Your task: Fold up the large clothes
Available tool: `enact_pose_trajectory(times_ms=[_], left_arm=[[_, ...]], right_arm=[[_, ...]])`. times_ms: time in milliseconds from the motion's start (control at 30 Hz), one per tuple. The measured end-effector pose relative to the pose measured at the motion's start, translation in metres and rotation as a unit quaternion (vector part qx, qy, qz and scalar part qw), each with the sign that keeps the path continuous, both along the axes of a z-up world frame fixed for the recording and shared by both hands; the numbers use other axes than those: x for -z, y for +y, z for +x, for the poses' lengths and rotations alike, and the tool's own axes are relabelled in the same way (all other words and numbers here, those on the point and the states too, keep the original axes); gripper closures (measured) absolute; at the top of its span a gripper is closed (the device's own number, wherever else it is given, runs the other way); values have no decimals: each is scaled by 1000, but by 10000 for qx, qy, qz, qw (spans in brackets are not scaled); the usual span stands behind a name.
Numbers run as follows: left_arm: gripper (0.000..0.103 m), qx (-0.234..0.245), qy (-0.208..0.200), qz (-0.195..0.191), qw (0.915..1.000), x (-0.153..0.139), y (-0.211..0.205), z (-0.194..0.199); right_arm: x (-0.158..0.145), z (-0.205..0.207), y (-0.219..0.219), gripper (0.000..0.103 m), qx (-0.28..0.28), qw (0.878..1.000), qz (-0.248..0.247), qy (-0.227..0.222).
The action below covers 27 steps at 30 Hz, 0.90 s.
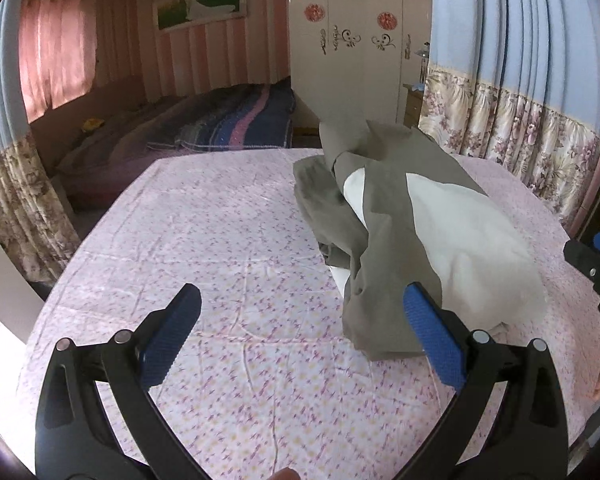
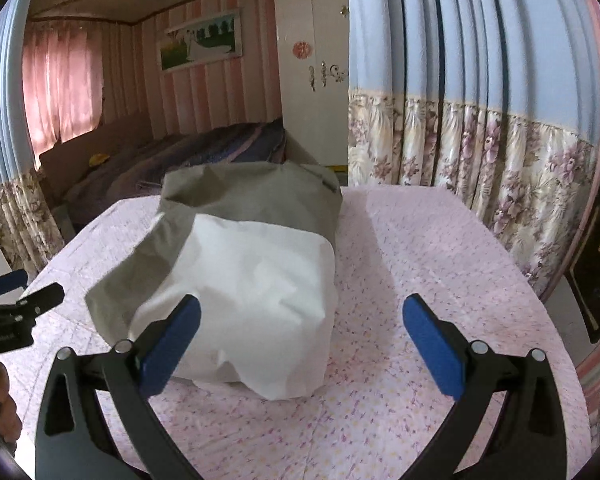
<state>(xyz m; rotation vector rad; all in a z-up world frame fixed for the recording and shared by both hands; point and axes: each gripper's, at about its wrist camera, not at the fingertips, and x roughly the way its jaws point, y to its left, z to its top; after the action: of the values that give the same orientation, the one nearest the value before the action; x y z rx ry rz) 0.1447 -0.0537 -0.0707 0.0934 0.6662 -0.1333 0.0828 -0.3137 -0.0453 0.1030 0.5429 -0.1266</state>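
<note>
A grey-green and white garment [image 1: 412, 236] lies in a crumpled heap on the pink flowered sheet [image 1: 220, 240]. My left gripper [image 1: 302, 336] is open and empty, just above the sheet; its right finger sits near the heap's near edge. In the right wrist view the garment [image 2: 244, 256] lies ahead and left. My right gripper [image 2: 302, 340] is open and empty, with its left finger in front of the white part. Each gripper shows at the other view's edge: the right gripper [image 1: 596, 264] and the left gripper [image 2: 16, 312].
The table's sheet [image 2: 440, 248] runs to a rounded far edge. Blue and floral curtains [image 2: 480, 140] hang close behind on the right. A bed with a striped blanket [image 1: 228, 120] and a white wardrobe [image 1: 352, 40] stand beyond.
</note>
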Motion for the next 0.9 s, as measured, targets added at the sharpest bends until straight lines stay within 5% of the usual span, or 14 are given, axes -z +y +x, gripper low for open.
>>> enact_pose_trajectory(times_ms=[700, 900], left_arm=[[3, -275, -870, 81, 9958, -53, 7, -44], [3, -372, -776, -31, 9963, -53, 14, -42]], right_arm=[[-56, -56, 28, 2, 351, 9960, -426, -706], [-64, -64, 31, 2, 488, 9939, -528, -831]])
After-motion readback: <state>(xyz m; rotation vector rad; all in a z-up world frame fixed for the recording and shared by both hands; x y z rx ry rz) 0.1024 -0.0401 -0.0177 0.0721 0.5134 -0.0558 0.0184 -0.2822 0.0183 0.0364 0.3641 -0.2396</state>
